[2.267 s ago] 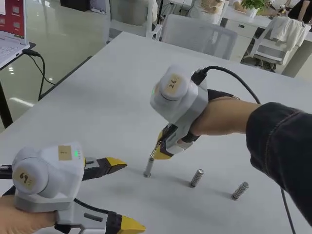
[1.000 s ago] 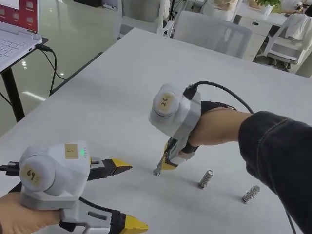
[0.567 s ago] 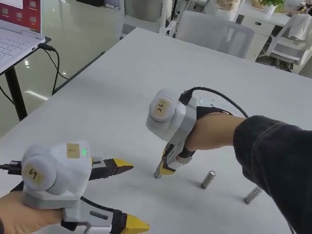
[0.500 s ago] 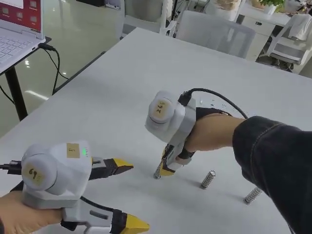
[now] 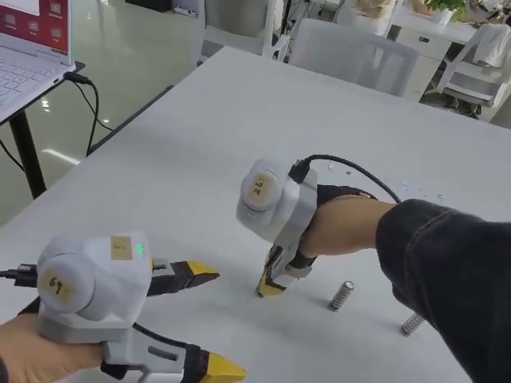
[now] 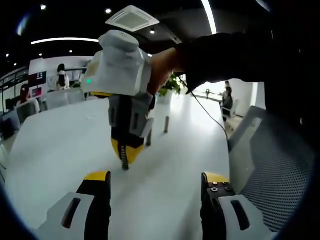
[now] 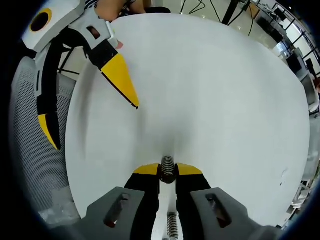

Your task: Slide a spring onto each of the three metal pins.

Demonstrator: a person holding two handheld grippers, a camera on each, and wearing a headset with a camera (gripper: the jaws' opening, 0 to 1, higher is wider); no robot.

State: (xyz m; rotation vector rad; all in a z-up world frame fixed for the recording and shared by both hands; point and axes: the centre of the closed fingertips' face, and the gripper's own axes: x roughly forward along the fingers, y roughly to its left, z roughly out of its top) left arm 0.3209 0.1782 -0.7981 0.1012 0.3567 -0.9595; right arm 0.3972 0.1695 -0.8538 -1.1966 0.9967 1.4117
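The white table (image 5: 239,120) is carrying three pieces: right between the closing tips of the right gripper (image 5: 267,289) a spring (image 7: 168,169) stands on the surface, the near pin (image 5: 342,294), spring-sleeved, stands just beside that gripper, and the far pin (image 5: 413,323) further out past it

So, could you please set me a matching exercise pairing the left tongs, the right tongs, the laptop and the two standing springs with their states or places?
Things:
1. left tongs
2. right tongs
3. laptop
4. two standing springs

States or places:
A. shut on a spring
B. off the table, at the head view's upper left
C. open, holding nothing
D. upright on the table, clear of both tongs

Pairs: 1-C; 2-A; 3-B; 4-D
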